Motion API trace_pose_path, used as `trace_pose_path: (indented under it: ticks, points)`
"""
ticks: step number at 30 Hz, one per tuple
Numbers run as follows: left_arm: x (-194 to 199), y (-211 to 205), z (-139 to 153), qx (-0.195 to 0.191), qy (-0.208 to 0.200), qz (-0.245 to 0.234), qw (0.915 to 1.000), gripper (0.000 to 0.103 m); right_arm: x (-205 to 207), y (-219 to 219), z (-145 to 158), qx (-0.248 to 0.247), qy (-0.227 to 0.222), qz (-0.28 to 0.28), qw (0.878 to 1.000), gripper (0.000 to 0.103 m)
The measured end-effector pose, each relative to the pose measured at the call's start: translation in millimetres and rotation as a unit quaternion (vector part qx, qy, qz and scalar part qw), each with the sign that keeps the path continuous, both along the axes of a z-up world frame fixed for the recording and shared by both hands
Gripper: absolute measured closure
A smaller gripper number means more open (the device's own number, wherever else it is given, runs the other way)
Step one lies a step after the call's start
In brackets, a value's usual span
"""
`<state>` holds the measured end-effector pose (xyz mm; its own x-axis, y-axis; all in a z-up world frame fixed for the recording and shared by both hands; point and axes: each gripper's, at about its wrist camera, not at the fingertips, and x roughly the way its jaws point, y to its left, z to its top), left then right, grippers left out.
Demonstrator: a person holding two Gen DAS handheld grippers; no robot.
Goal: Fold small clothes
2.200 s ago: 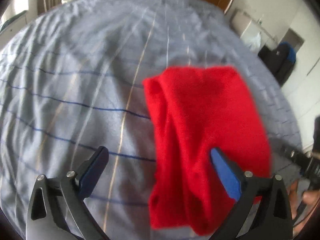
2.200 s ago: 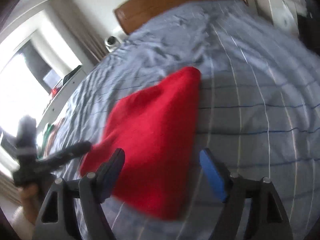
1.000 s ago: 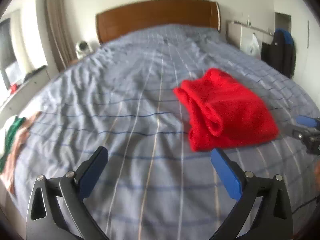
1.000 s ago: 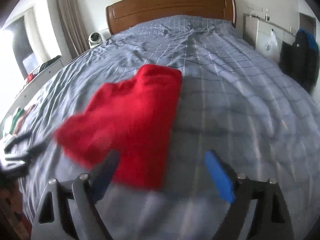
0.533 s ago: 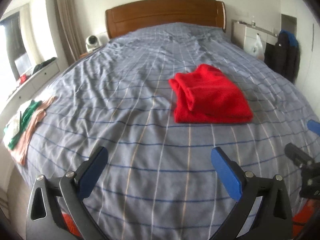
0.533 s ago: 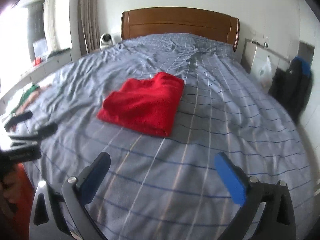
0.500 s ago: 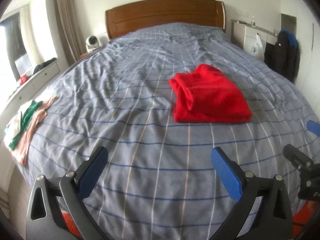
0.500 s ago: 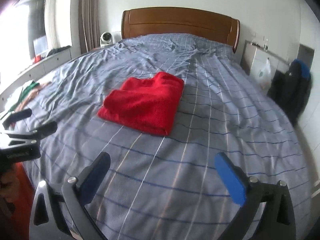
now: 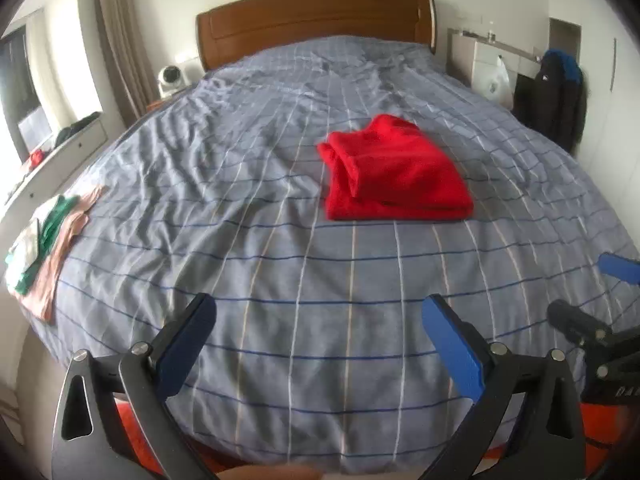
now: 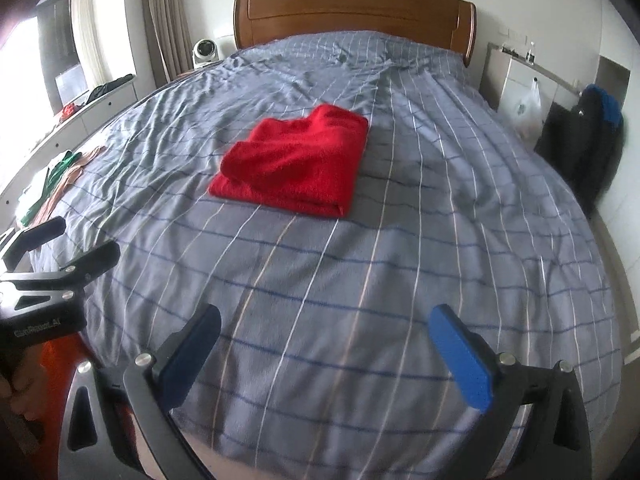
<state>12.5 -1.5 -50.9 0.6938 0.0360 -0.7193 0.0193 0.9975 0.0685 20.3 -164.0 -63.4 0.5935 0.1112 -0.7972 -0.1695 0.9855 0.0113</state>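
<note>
The bed (image 9: 320,280), covered in a grey-blue checked sheet, fills both views. The folded red garment (image 9: 394,176) lies flat in the upper centre of the frame, well apart from both grippers. The left gripper (image 9: 320,340) and right gripper (image 10: 324,348) hold their jaws wide, with nothing between them. Risk: the loose clothes pile (image 9: 44,240) lies at the left bed edge; a careless grasp could drag it off.

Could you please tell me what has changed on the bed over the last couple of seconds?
Both grippers, left gripper and right gripper, drew back from the red garment and hang open and empty, the right's jaws just having opened wider. The garment stayed folded on the bedspread.
</note>
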Motion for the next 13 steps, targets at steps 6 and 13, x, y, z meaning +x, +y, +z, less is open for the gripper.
trace_pose_path:
  ticks: [6, 13]
  points:
    - [-6, -2, 0, 0.0, -0.012, -0.001, 0.9999, 0.0, -7, 5, -3, -0.014, 0.0, 0.002, 1.0, 0.001]
    - [-11, -2, 3, 0.009, -0.024, 0.005, 0.9997, 0.0, -7, 6, 1, -0.001, -0.008, -0.002, 1.0, 0.001]
